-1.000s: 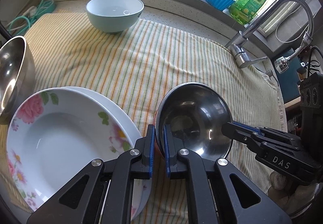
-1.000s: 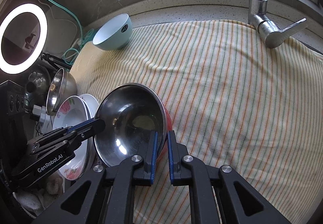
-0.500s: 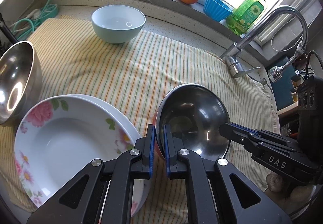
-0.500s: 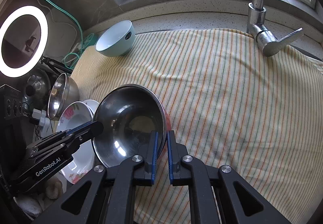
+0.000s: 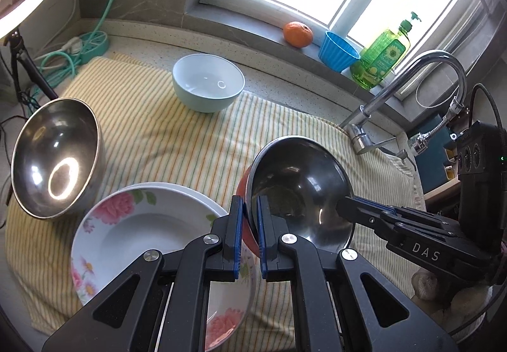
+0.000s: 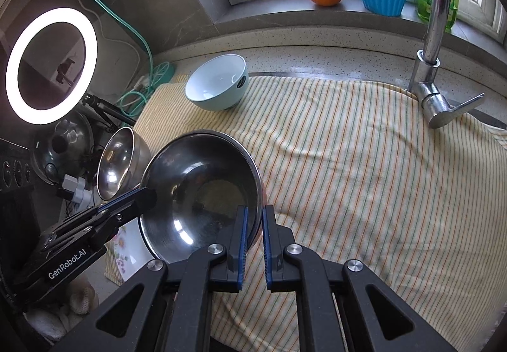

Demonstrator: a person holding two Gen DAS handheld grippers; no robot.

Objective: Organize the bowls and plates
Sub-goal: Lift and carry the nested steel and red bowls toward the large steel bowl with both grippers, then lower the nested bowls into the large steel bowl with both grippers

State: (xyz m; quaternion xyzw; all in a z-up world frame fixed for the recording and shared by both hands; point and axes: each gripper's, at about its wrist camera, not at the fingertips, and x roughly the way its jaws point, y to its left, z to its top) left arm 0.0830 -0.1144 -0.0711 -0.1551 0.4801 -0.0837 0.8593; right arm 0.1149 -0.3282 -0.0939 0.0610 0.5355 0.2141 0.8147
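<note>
Both grippers pinch the rim of one steel bowl (image 5: 298,190) with a red outside. The left gripper (image 5: 250,234) is clamped on the near rim, one finger inside the bowl and one outside. The right gripper (image 6: 253,234) is clamped on the rim on the other side of the bowl. The bowl looks tilted and seems to hang just above the striped cloth (image 6: 364,161), but I cannot be sure it is clear of it.

Just left of the bowl are two flower plates (image 5: 152,231), one on top of the other. Left of the plates sits a second steel bowl (image 5: 57,161). Far behind the held bowl, near the window, stands a pale blue bowl (image 5: 208,87). The tap (image 5: 412,92) is to the right of the held bowl.

I think the bowl is being carried to a stack.

What could go wrong:
- The rim is thin and shiny, so it could slip out of the fingers.
- If the two hands pull apart or twist, one grip could let go and the bowl would swing and drop.
- The bowl could bump the plates, since they are so close.
</note>
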